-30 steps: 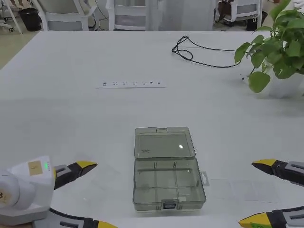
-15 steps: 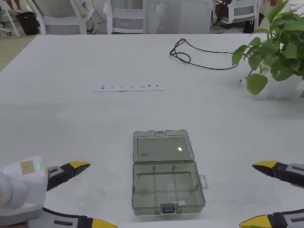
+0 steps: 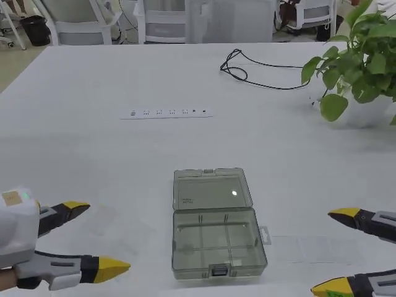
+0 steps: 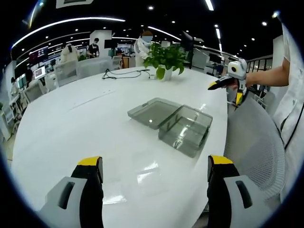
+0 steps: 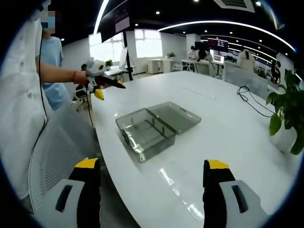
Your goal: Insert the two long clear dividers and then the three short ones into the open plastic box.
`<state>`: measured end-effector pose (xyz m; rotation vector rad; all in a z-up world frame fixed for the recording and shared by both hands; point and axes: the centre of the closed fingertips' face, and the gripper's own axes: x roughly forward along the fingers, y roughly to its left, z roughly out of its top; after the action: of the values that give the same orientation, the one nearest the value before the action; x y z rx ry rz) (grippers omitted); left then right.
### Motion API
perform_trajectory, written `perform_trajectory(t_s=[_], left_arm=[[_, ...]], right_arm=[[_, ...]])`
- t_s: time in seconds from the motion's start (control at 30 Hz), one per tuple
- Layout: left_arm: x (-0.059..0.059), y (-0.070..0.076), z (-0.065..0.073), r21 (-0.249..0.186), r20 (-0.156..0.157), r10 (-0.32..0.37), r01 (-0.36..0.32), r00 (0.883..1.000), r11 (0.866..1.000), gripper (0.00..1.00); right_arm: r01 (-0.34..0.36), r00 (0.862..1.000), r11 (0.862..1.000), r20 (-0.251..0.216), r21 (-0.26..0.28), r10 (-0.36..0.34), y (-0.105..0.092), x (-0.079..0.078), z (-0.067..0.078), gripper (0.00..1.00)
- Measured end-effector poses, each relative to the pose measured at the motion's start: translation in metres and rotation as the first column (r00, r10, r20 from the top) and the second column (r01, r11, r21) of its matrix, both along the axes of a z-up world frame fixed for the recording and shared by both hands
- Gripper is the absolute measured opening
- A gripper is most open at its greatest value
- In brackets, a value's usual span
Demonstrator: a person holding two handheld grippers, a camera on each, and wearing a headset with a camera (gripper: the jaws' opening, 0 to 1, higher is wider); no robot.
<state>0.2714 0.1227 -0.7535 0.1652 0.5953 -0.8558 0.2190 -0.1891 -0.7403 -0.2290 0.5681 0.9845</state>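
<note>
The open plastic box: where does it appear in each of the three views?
Head view: plastic box at low centre, lid open toward the far side.
Left gripper view: plastic box right of centre.
Right gripper view: plastic box at centre, slightly left.
Shared landmark: potted plant, beyond the box.

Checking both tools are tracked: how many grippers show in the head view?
2. The left gripper is at lower left of the plastic box, the right gripper at lower right; both stand open.
</note>
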Motion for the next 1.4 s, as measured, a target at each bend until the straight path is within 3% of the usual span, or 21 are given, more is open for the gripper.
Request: perform_trajectory(t_s=[0.07,0.13,0.33,0.47,0.53,0.6,0.67,0.8,0.87,0.93,1.03,1.1,1.27,1.4], left_arm=[[0.004,0.01,-0.003,0.018,-0.014,0.037,-0.037,0.999,0.999,0.89],[0.006,0.018,-0.009,0.025,-0.062,0.085,-0.083,0.994,0.996,0.86],[0.015,0.034,-0.02,0.063,-0.087,0.14,-0.135,0.986,0.989,0.81],[0.016,0.045,-0.032,0.109,-0.136,0.185,-0.171,0.973,0.979,0.73],[0.019,0.046,-0.037,0.115,-0.139,0.193,-0.178,0.971,0.977,0.7],[0.019,0.051,-0.044,0.154,-0.166,0.214,-0.189,0.963,0.97,0.69],[0.022,0.052,-0.049,0.167,-0.165,0.219,-0.192,0.962,0.967,0.66],[0.023,0.059,-0.061,0.23,-0.2,0.248,-0.201,0.948,0.952,0.6],[0.025,0.059,-0.065,0.237,-0.203,0.248,-0.198,0.947,0.951,0.58],[0.025,0.06,-0.07,0.254,-0.224,0.263,-0.205,0.938,0.945,0.58],[0.028,0.064,-0.075,0.305,-0.224,0.275,-0.201,0.935,0.931,0.54],[0.03,0.065,-0.076,0.315,-0.221,0.28,-0.204,0.934,0.927,0.51],[0.03,0.068,-0.084,0.359,-0.245,0.31,-0.211,0.919,0.909,0.5],[0.029,0.069,-0.092,0.402,-0.25,0.309,-0.192,0.917,0.895,0.47]], right_arm=[[-0.001,1.0,1.0,0.001,0.001,0.001,0.0,0.0,0.0,0.9],[0.0,1.0,1.0,0.001,0.004,0.0,0.001,0.0,0.001,0.9],[0.007,1.0,1.0,0.004,0.011,-0.007,0.001,0.001,0.002,0.9],[0.006,1.0,1.0,0.004,0.012,-0.006,0.002,0.0,0.002,0.9],[0.007,1.0,1.0,0.005,0.016,-0.007,0.003,0.0,0.002,0.9],[0.007,1.0,1.0,0.004,0.018,-0.007,0.003,0.0,0.002,0.9],[0.007,1.0,1.0,0.005,0.019,-0.007,0.003,0.0,0.002,0.89],[0.01,1.0,1.0,0.008,0.024,-0.01,0.003,0.0,0.003,0.89],[0.012,1.0,1.0,0.009,0.027,-0.012,0.003,0.001,0.004,0.89],[0.014,1.0,1.0,0.01,0.027,-0.014,0.003,0.001,0.004,0.89],[0.016,1.0,0.999,0.009,0.031,-0.016,0.004,0.001,0.004,0.89],[0.016,1.0,0.999,0.01,0.032,-0.016,0.004,0.001,0.004,0.89],[0.02,1.0,0.999,0.011,0.038,-0.02,0.004,0.001,0.005,0.89],[0.02,1.0,0.999,0.013,0.039,-0.02,0.004,0.002,0.005,0.89]])
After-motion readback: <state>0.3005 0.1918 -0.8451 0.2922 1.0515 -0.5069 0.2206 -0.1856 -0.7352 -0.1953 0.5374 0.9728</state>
